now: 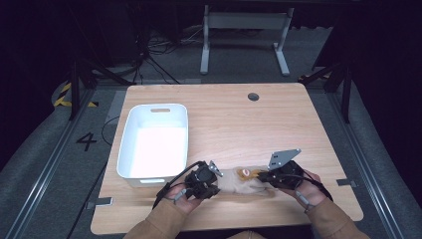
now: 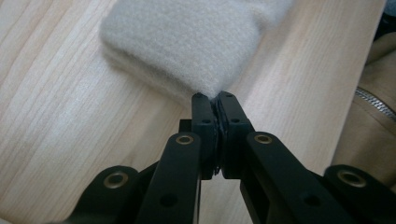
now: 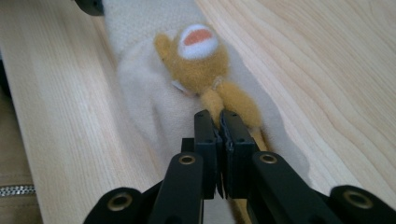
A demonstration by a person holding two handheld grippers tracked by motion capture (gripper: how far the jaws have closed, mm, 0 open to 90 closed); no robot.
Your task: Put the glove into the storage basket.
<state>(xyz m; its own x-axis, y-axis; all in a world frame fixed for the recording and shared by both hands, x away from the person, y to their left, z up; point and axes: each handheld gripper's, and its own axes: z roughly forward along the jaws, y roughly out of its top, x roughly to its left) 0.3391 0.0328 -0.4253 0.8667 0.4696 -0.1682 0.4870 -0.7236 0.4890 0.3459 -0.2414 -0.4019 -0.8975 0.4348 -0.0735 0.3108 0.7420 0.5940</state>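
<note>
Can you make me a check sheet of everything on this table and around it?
Surface: wooden table, with a round hole near the far edge.
Job's things: beige fuzzy sock with a brown animal patch, lying flat near the front edge; white bin at the left, nothing seen inside.
Clutter: nothing seen.
Grippers: left gripper shut on the sock's corner; right gripper shut on the sock at the patch.
Cables: black cable trailing from the left gripper; more cables on the floor behind.
Surroundings: grey floor, a white frame, a painted 4.
</note>
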